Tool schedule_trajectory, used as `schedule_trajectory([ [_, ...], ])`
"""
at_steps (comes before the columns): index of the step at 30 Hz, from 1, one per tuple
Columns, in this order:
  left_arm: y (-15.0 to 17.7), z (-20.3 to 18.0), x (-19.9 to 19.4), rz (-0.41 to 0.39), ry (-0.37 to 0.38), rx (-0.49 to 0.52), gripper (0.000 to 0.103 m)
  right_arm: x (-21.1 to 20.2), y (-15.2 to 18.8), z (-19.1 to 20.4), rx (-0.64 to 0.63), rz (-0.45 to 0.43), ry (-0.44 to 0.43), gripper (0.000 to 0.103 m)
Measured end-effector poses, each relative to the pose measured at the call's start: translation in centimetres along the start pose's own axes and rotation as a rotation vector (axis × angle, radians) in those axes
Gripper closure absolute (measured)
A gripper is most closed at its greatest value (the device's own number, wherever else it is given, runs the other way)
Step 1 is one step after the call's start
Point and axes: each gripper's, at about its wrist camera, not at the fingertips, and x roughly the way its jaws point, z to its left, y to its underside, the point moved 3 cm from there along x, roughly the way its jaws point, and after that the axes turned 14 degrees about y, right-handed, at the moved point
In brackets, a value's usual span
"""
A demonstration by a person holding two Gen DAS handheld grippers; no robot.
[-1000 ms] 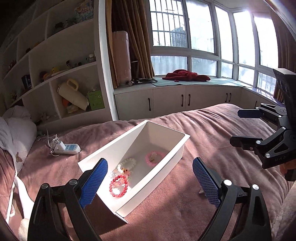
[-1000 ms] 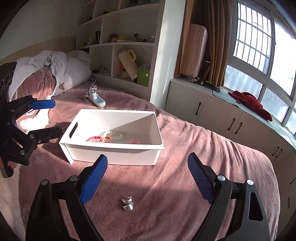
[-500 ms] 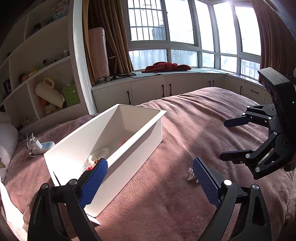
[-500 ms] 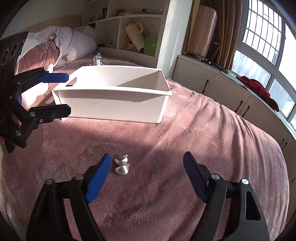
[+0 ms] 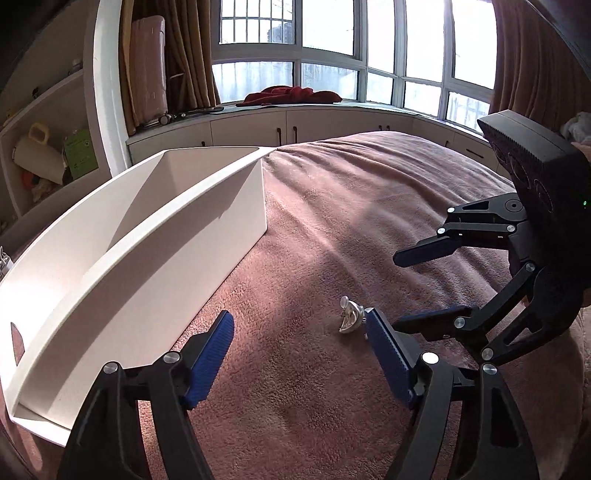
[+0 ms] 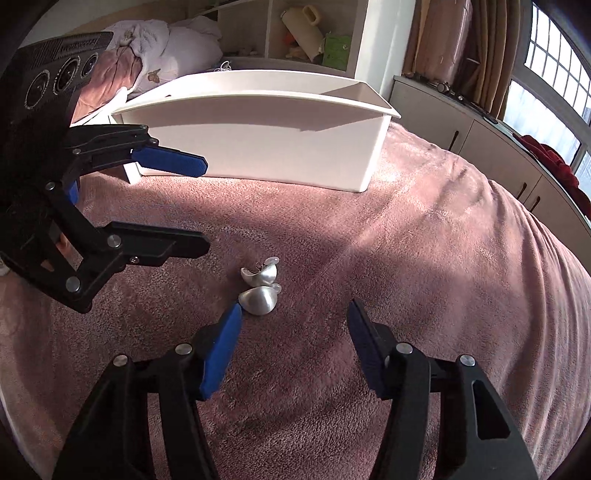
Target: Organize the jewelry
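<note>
Resting on the mauve bed cover (image 6: 424,258), a long white bin (image 6: 266,147) lies well back from two silver earrings (image 6: 258,286). From both wrist views only the bin's outer wall, its rim and part of a bare inner wall show; its floor is hidden at this low angle, so what lies inside cannot be told. One end wall has a slot handle, seen at the lower left of the left wrist view.

The earrings lie side by side on the cover, touching or nearly so, in front of the bin's long side and apart from it. In the left wrist view only one earring (image 5: 350,318) is clear, right against the tip of that gripper's right-hand pad.

The left gripper (image 5: 299,334) has just been closing, yet its jaws stand released with only cover between them; the earring sits at the edge of the gap, not pinched. The right gripper (image 6: 293,321) has likewise just been closing and is also released: the nearer earring lies just beyond the tip of its left-hand pad, with bare cover between the jaws. Each gripper appears in the other's view, both low over the bed and close to the earrings from opposite sides.

Beyond the bed stand shelves (image 6: 314,33) with a cream jug and a green box.
</note>
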Motion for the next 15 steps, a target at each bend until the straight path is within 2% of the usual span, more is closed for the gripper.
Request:
schedule_trajectory([
  [5, 0.3, 0.1, 2.1, 0.043, 0.063, -0.003, 0.041, 1.2, 0.2, 0.0, 0.003, 0.012, -0.049, 0.047],
  [7, 0.5, -0.1, 3.0, 0.072, 0.094, 0.007, 0.05, 1.6, 0.4, 0.1, -0.004, 0.022, -0.061, 0.048],
  [9, 0.8, -0.3, 4.0, 0.109, 0.099, 0.018, 0.053, 1.9, 0.4, 0.2, -0.009, 0.025, -0.067, 0.05],
  [11, 0.8, -0.3, 4.9, 0.13, 0.11, 0.028, 0.057, 2.1, 0.3, 0.2, -0.009, 0.028, -0.081, 0.057],
  [15, 0.6, 0.6, 5.6, 0.135, 0.113, -0.003, 0.07, 2.2, 0.2, 0.8, -0.029, 0.025, -0.114, 0.078],
])
